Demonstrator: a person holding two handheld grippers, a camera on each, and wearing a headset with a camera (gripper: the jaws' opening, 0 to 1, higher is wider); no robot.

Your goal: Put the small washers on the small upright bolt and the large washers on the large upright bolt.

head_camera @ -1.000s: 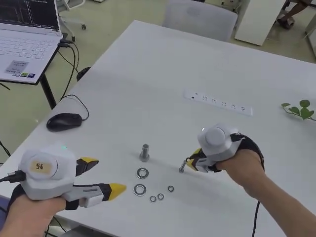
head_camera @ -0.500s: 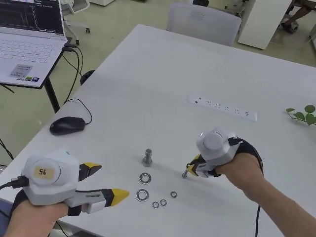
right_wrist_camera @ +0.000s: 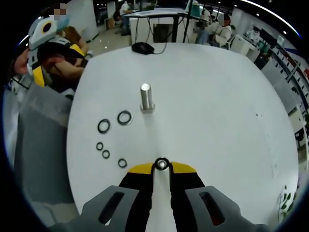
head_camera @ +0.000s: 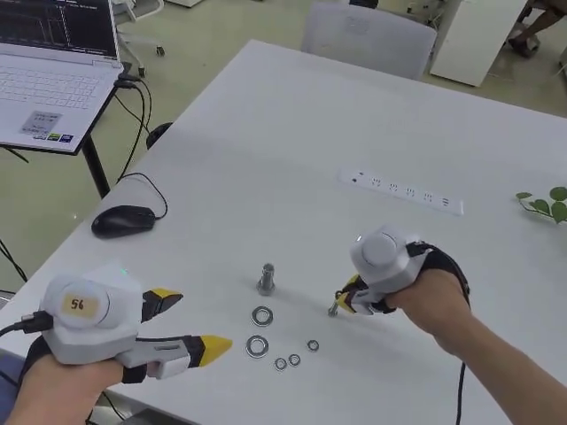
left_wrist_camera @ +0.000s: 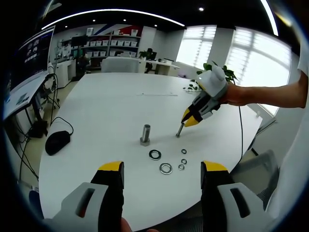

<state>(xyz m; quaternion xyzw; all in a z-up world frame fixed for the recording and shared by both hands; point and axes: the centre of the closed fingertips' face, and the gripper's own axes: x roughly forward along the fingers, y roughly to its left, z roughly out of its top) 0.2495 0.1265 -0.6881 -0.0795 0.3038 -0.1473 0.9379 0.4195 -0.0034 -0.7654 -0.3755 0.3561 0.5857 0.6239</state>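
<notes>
Right tongs [head_camera: 344, 301]: yellow tips clamped the shiny small bolt [left_wrist_camera: 179, 130], which stood on the smooth white desk [head_camera: 292, 159].
Left tongs [head_camera: 190, 320]: spread wide, empty.
Washers [head_camera: 261, 315]: flat metal rings beside the large bolt [head_camera: 266, 280].

one number to call here: "56", dark digits on a pale yellow sticker [head_camera: 78, 305], sitting on the round white top of the left gripper [head_camera: 188, 320] in the head view. that reads clean. over on the laptop [head_camera: 44, 71] there are small stickers [head_camera: 40, 127] on the palm rest with print on them, too small to make out. its screen [head_camera: 58, 27] carries lines of light text on dark, also too fine to read. the power strip [head_camera: 403, 190] has tiny marks along its face, illegible.
</notes>
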